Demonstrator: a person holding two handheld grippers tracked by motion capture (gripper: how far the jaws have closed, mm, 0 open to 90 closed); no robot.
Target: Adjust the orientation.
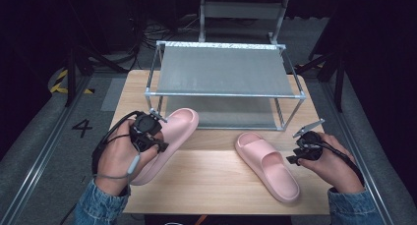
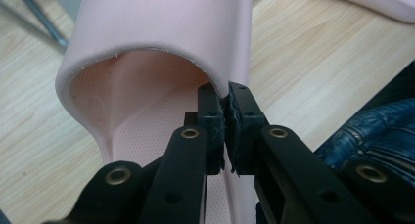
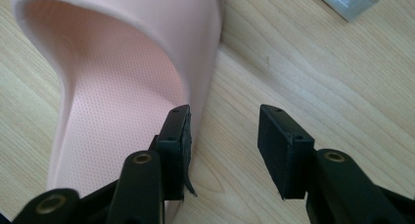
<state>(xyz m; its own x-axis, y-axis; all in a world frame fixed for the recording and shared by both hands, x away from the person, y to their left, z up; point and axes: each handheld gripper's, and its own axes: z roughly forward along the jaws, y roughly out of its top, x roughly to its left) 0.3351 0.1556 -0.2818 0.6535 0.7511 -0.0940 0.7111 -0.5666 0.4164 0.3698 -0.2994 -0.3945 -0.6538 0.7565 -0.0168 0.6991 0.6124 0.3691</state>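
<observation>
While the left hand-held gripper (image 2: 226, 117) is clamped on the strap edge of the left pink slipper (image 1: 169, 136), near the front of the two-tier metal rack (image 1: 223, 70), keep the grip firm and the sole level. The right hand-held gripper (image 3: 222, 145) stands open beside the right pink slipper (image 1: 268, 165), flat on the tabletop (image 1: 211, 178); one jaw appears to touch its sidewall. Straddle that wall fully before closing.

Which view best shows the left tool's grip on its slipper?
The left gripper view: the left tool is shut on the side wall of the pink slipper, by the strap's edge. The high view shows that slipper under the hand, the pinch hidden. The right gripper view shows the other slipper.
</observation>
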